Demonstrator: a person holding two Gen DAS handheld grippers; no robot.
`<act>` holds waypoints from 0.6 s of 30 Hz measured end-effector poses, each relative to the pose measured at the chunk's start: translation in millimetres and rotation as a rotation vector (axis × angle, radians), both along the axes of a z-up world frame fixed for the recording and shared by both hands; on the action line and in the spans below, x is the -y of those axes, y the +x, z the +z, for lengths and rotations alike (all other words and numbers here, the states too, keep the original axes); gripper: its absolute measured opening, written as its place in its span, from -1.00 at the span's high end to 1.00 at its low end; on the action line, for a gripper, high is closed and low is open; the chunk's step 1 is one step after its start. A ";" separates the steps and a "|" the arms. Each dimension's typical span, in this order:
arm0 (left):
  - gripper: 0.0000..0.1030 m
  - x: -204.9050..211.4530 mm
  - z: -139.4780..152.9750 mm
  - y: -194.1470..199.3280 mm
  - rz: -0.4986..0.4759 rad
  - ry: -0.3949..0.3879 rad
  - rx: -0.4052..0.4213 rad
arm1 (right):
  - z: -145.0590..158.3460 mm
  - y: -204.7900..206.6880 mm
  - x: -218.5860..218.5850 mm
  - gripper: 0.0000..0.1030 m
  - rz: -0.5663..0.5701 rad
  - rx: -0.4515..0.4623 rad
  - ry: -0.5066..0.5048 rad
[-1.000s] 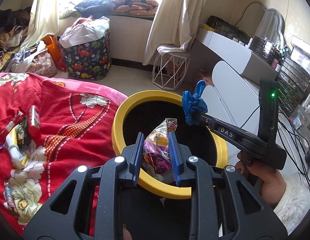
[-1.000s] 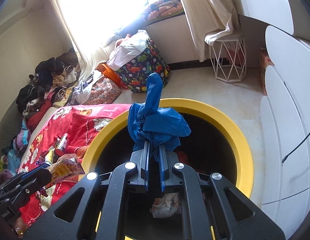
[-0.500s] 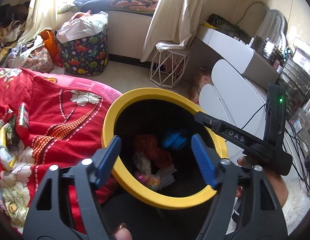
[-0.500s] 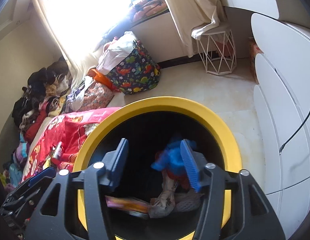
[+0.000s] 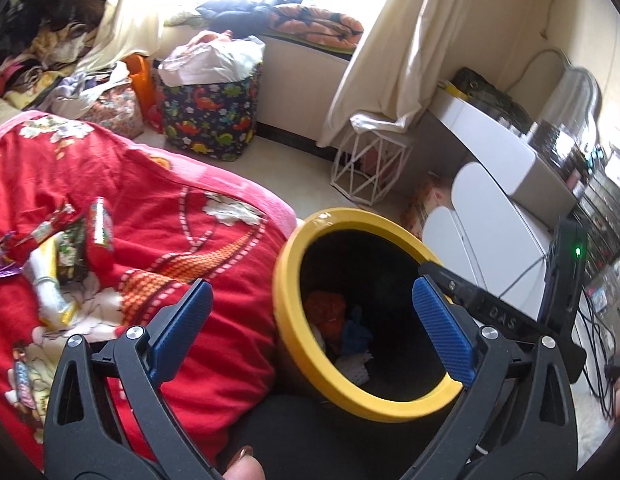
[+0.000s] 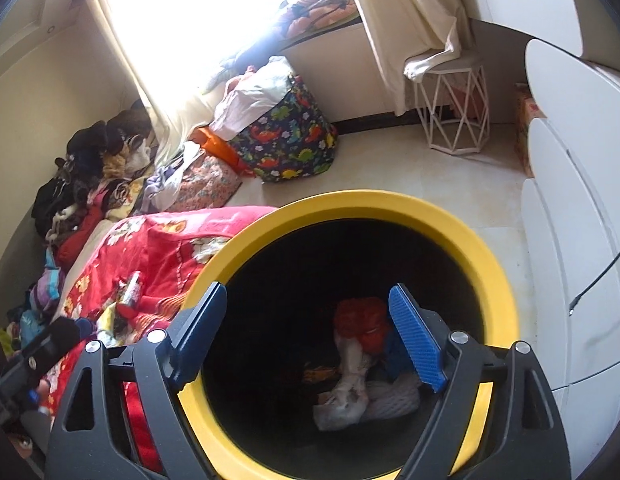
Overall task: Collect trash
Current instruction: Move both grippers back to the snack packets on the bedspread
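A black bin with a yellow rim (image 5: pixel 293 344) (image 6: pixel 390 204) stands beside a bed under a red floral blanket (image 5: pixel 157 248) (image 6: pixel 157 248). Inside the bin lie a red wrapper (image 6: pixel 362 320), a blue cloth (image 5: pixel 356 334) and white crumpled trash (image 6: pixel 346 396). My left gripper (image 5: pixel 314 332) is open and empty, over the bin's left rim. My right gripper (image 6: pixel 310 340) is open and empty above the bin's mouth; its body (image 5: pixel 490 312) shows in the left wrist view. Several wrappers and a small red can (image 5: pixel 99 228) (image 6: pixel 129 296) lie on the blanket at left.
A dinosaur-print fabric hamper (image 5: pixel 209 116) (image 6: pixel 289 140) stands on the floor by the window. A white wire stool (image 5: pixel 370 168) (image 6: pixel 454 116) and white drawers (image 5: pixel 490 232) (image 6: pixel 570 220) are on the right. Clothes (image 6: pixel 89 184) are piled at the far left.
Both grippers opened and let go: the colourful wrapper and the blue cloth dropped into the bin. The left gripper has since swung left toward the bed.
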State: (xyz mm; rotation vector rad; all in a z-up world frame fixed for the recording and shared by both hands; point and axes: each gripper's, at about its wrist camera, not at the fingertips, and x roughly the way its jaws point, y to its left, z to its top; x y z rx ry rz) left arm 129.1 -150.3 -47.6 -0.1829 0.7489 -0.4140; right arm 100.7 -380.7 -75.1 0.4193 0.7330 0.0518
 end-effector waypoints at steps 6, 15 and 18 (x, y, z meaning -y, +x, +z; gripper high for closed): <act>-0.78 -27.9 7.2 1.8 0.061 -0.021 0.012 | 7.3 0.7 -24.1 -0.56 0.031 0.012 -0.017; -0.78 -67.2 14.7 5.3 0.142 -0.037 0.032 | 27.2 3.7 -57.3 -0.56 0.116 0.047 0.008; -0.78 -83.7 17.3 7.2 0.180 -0.041 0.036 | 34.7 5.9 -69.1 -0.57 0.146 0.059 0.010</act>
